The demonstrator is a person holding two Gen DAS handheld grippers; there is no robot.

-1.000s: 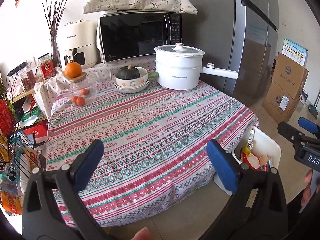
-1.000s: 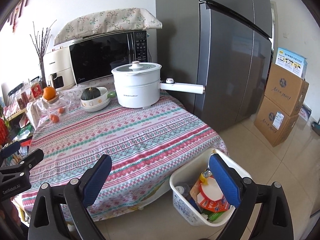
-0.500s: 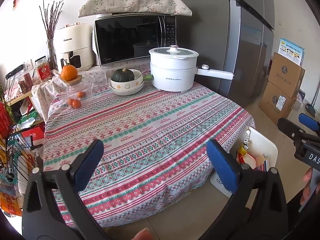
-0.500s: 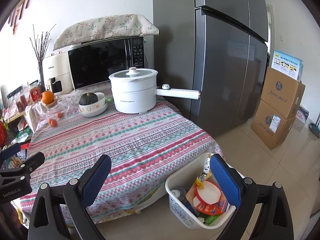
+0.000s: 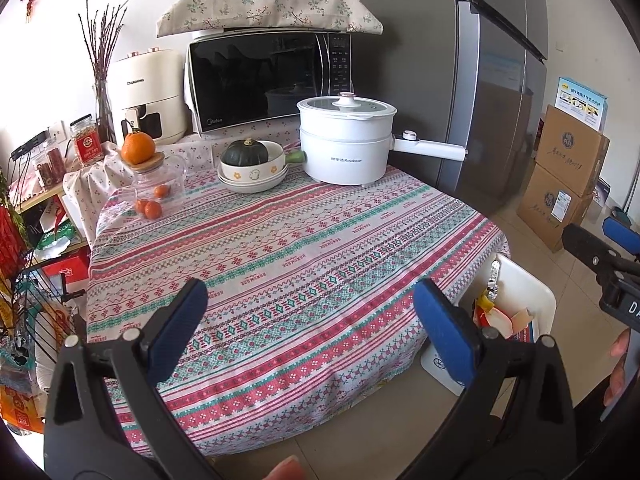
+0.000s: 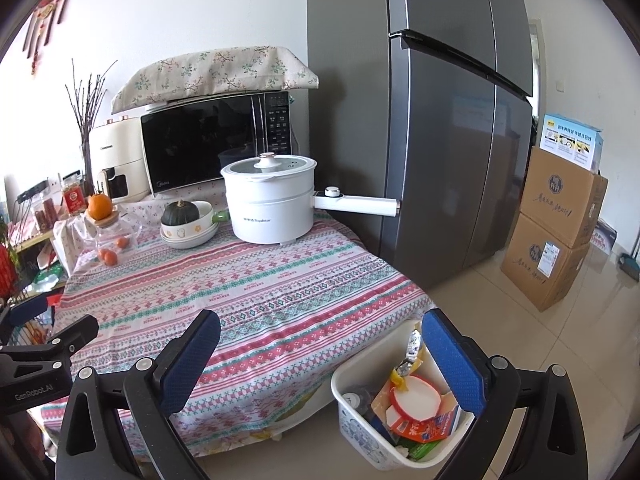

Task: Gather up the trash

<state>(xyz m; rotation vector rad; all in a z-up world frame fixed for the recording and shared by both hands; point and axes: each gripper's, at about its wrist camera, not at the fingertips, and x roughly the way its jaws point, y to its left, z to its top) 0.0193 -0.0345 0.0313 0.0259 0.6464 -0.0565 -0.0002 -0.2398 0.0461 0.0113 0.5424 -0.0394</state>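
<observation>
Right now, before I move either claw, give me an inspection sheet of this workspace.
Surface: round table under a striped patterned cloth; its near half is bare.
Job's things: white bin on the floor beside the table, holding wrappers and packaging. No loose trash seen on the table.
Clutter: white electric pot, squash in stacked bowls, glass jar with oranges.
Grippers: left claw open, holding nothing; right claw open, holding nothing.
Cables: nothing seen.
Surroundings: fridge, microwave, stacked cardboard boxes.

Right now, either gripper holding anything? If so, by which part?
Nothing held. Left gripper and right gripper are both open and empty; the trash sits in the white bin on the floor.
</observation>
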